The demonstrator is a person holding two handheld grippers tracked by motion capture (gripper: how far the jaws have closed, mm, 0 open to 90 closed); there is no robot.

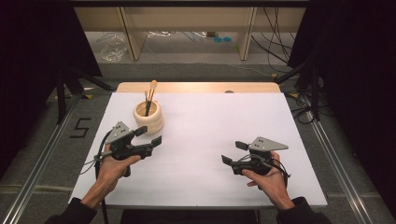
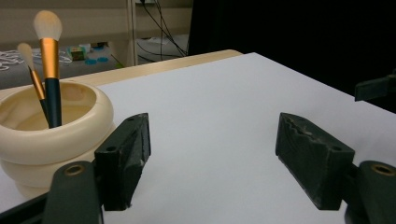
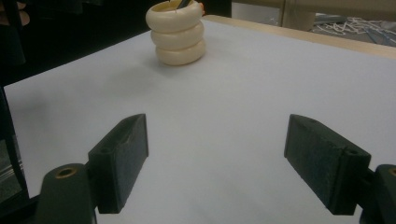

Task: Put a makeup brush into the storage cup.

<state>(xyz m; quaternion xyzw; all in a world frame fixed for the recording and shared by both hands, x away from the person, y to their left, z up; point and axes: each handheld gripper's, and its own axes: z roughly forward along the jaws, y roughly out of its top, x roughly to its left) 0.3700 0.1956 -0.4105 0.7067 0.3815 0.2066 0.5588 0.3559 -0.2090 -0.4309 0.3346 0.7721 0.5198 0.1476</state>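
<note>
My left tongs, jaws wide and empty, sit just beside the cream holder, where two brushes stand nearly upright. My right tongs, equally wide and empty, hang well apart from the holder, so I judge the left nearer.

Grey floor, black curtains, wooden shelf legs

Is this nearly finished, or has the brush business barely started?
Two brushes already stand in the cream holder. In hand: nothing. The left tongs sit open beside the holder, not touching it, and the right tongs sit open over bare table. No other brushes lie on the table, so what remains isn't clear.
</note>
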